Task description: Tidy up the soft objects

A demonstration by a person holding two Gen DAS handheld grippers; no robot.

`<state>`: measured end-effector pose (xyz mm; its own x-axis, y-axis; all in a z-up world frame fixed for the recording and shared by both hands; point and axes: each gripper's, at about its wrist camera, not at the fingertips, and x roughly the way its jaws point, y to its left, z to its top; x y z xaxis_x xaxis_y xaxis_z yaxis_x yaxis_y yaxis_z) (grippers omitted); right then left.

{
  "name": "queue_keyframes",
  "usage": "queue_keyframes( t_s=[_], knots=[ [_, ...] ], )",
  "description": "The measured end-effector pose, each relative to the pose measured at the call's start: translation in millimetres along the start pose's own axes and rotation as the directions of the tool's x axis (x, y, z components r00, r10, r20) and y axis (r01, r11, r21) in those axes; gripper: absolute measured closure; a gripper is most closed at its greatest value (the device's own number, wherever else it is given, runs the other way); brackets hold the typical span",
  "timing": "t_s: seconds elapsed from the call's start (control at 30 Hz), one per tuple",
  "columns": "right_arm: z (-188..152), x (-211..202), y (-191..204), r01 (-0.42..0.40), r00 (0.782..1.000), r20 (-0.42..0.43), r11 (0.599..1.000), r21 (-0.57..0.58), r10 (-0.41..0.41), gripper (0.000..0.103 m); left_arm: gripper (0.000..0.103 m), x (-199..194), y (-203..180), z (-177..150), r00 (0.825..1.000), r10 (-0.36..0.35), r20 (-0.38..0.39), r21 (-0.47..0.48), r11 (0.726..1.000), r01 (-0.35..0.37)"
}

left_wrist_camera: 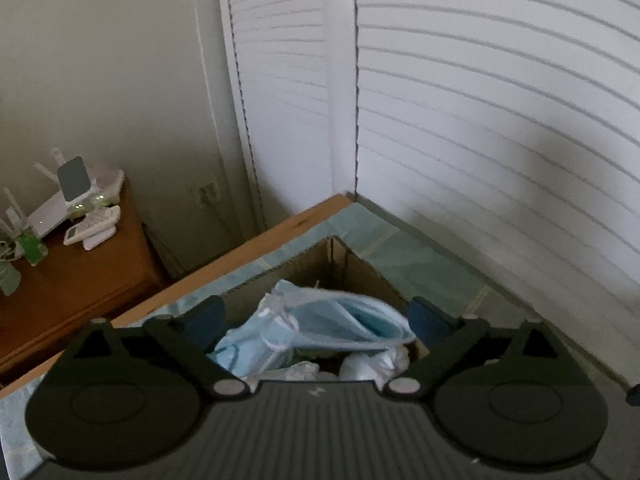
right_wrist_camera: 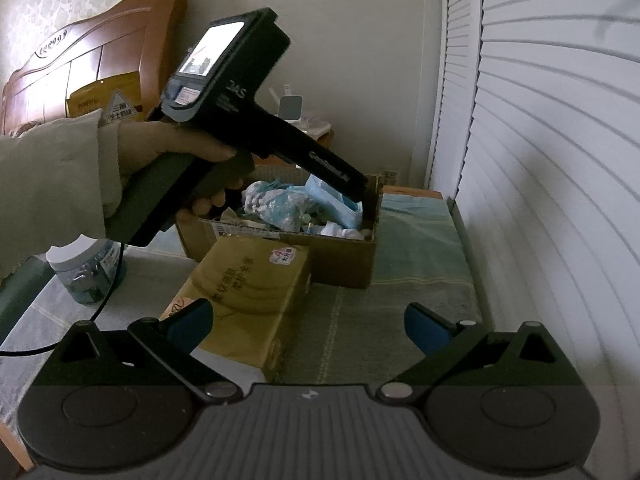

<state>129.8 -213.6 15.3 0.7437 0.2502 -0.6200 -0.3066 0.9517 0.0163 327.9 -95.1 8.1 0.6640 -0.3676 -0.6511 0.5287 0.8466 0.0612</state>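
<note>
I see the cardboard box (right_wrist_camera: 332,256) on the teal cloth (right_wrist_camera: 420,240) by the louvred doors, with the pack of blue face masks (left_wrist_camera: 332,320) lying inside it on other bagged soft items. My left gripper (left_wrist_camera: 316,318) hangs over the box, its jaws spread wide on either side of the pack, gripping nothing. My right gripper (right_wrist_camera: 308,326) is also wide open and empty, above the yellow tissue pack (right_wrist_camera: 248,292).

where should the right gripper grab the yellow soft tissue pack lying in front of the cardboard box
Across its narrow width at the near end. The yellow soft tissue pack lies flat and lengthwise toward the right gripper, whose open jaws look wide enough. Come from above and the near side; the cardboard box blocks the far end.
</note>
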Motion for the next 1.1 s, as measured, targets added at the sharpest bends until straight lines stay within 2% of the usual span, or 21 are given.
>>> queue_keyframes(
  t_s=[0.2,0.43,0.57,0.7,0.77,0.93,1.1],
  knots=[
    [2,-4,0,0.005,1.0,0.008,1.0,0.01,-0.005,0.0,0.001,-31,5,-13,0.999,0.024,0.034,-0.005,1.0,-0.023],
    [9,-6,5,0.026,1.0,-0.003,0.999,0.021,-0.026,0.0,0.001,-79,12,-49,0.995,0.079,0.055,-0.046,0.996,-0.076],
    [15,-3,9,0.07,0.997,-0.034,0.997,0.04,-0.069,0.0,0.001,-112,10,-81,0.983,0.168,0.073,-0.109,0.981,-0.16],
    [17,2,12,0.11,0.991,-0.077,0.991,0.073,-0.105,0.0,0.001,-138,1,-109,0.958,0.28,0.06,-0.13,0.954,-0.27],
    [16,5,14,0.127,0.988,-0.105,0.988,0.091,-0.117,0.0,0.001,-153,-3,-121,0.946,0.319,0.051,-0.178,0.935,-0.306],
    [14,3,25,0.159,0.98,-0.139,0.982,0.103,-0.144,0.0,0.001,-179,-11,-135,0.957,0.288,-0.013,-0.302,0.912,-0.279],
    [14,-11,37,0.172,0.978,-0.14,0.979,0.113,-0.156,0.0,0.001,-198,-20,-138,0.957,0.285,-0.046,-0.338,0.897,-0.284]
  ],
)
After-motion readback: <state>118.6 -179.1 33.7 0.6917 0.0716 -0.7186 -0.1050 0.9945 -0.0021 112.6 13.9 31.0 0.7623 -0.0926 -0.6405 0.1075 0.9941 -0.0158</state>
